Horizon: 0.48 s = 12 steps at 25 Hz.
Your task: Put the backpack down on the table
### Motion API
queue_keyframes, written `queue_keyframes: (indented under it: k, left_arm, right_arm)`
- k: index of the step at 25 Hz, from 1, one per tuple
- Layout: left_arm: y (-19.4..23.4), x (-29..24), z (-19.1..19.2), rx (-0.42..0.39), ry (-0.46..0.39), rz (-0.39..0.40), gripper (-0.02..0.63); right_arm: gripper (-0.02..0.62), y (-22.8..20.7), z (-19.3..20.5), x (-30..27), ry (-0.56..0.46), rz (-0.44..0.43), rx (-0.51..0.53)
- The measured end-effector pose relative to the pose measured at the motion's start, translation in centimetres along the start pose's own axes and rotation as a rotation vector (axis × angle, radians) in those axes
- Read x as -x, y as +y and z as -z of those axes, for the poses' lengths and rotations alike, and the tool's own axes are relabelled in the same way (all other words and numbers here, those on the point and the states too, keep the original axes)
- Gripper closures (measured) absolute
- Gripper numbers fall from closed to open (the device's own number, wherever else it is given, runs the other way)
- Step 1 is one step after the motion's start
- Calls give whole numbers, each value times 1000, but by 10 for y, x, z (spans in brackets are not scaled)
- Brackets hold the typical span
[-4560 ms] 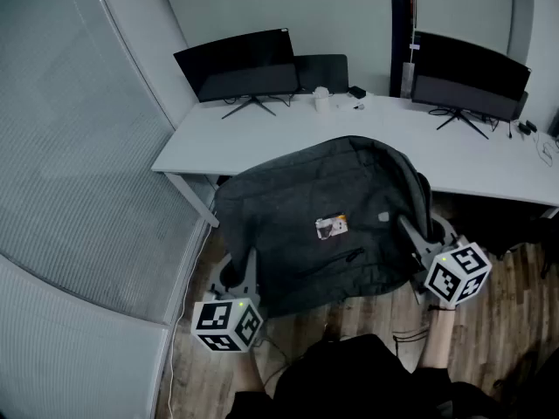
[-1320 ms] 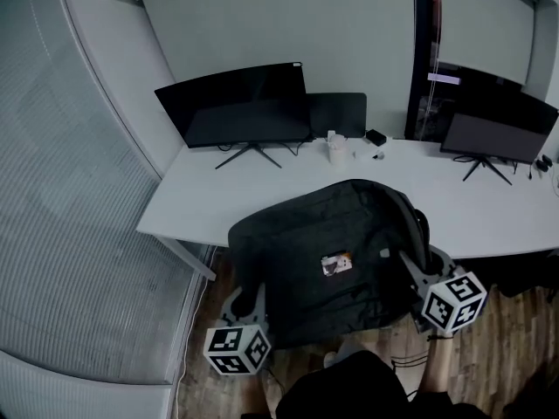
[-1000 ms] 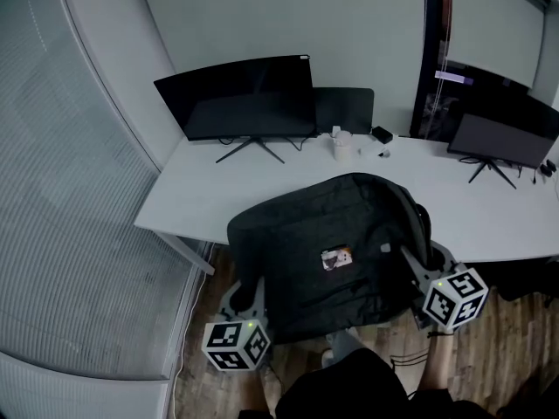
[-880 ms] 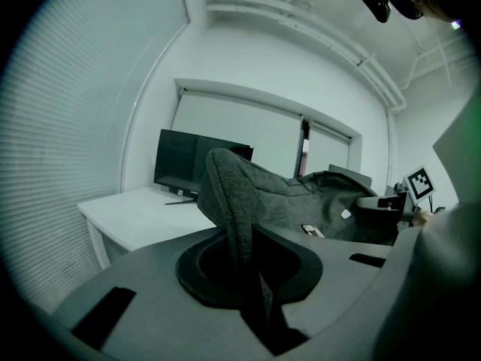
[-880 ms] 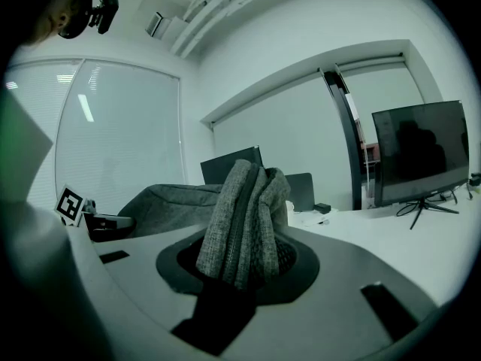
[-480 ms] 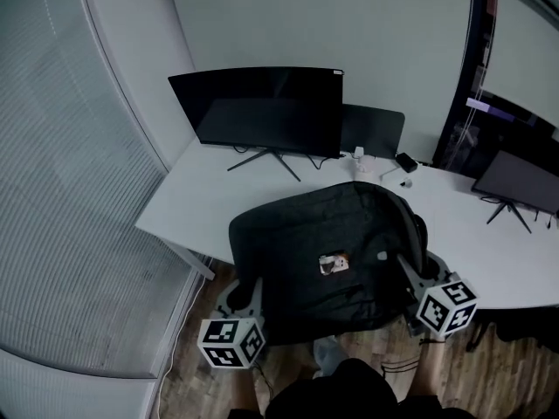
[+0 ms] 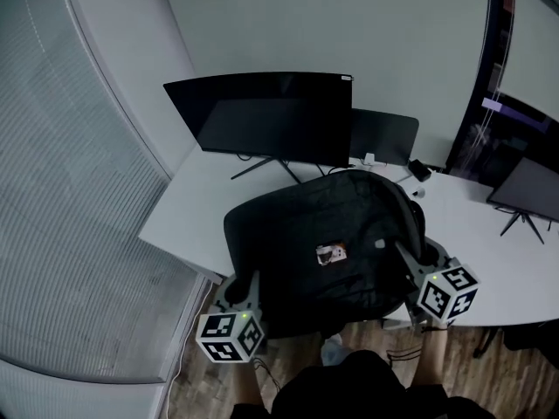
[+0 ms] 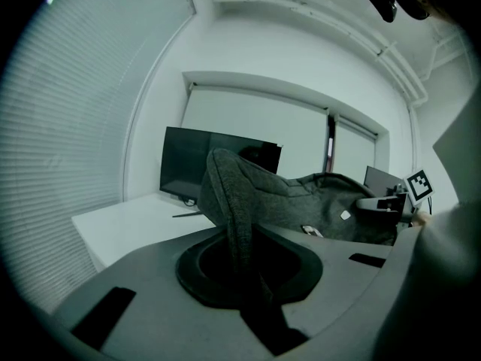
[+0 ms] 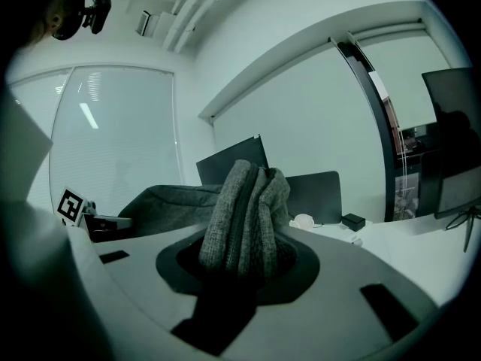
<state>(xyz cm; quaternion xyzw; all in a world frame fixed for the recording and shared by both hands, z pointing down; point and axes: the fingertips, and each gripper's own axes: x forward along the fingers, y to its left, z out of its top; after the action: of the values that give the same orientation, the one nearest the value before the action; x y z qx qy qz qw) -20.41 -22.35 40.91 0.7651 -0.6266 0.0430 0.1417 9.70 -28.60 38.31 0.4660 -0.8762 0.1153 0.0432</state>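
Observation:
A dark grey backpack (image 7: 323, 243) with a small label on its top face hangs flat between my two grippers, over the near edge of the white table (image 7: 188, 212). My left gripper (image 7: 247, 288) is shut on a fold of the backpack (image 8: 233, 209) at its near left corner. At the near right side my right gripper (image 7: 409, 264) is shut on a thick bunch of the backpack's (image 9: 248, 216) fabric. The bag's underside is hidden, so whether it touches the table does not show.
A black monitor (image 7: 266, 116) stands on the table just beyond the backpack, with a smaller dark screen (image 7: 384, 138) and small items (image 7: 419, 171) to its right. Another monitor (image 7: 528, 186) is at the far right. Window blinds (image 7: 70, 199) run along the left; wooden floor (image 7: 489, 382) lies below.
Both grippers have carried the backpack forward, from in front of the table edge to over it. The monitor now stands closer behind the bag. Both grips are unchanged.

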Motion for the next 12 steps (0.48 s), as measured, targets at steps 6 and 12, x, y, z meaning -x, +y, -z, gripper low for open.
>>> queue_keyframes:
  k: [6,12]
  left_arm:
    - [3,-35,-16,-19,9,-2,563]
    - [13,-64,-15,-7,27,-20,563]
  right_arm:
    - [485,-22,-9,-28,-9,-3,-21]
    - [485,-38,-9,-59,15,-18,-22]
